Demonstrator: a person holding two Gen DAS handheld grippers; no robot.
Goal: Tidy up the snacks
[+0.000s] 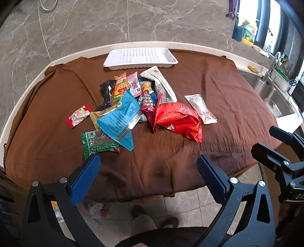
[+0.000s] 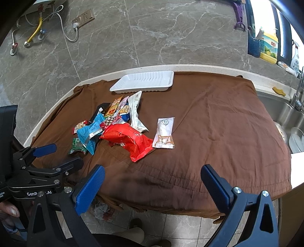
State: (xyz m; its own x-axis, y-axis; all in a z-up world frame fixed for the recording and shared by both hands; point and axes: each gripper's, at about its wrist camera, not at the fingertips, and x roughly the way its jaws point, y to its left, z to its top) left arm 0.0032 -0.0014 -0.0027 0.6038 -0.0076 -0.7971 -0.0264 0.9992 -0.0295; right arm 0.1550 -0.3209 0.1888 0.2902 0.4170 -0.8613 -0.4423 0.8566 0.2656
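Nothing is yet sorted: both the left tool (image 1: pixel 148 169) and right tool (image 2: pixel 153 177) hang spread and empty over the desk's near edge, the snack pile (image 1: pixel 133 108) mid-desk, the white tray (image 1: pixel 140 57), seemingly empty, at the far edge, so next comes pinching one packet, perhaps the lone white sachet (image 2: pixel 164 133).

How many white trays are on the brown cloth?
1. The white tray sits empty at the far edge of the brown cloth, just behind the snack pile.

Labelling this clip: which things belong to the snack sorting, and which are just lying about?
Belongs: white tray, red bag, blue packet, green packet, white sachet.
Lying about: brown cloth, sink, yellow bottle, wall socket.
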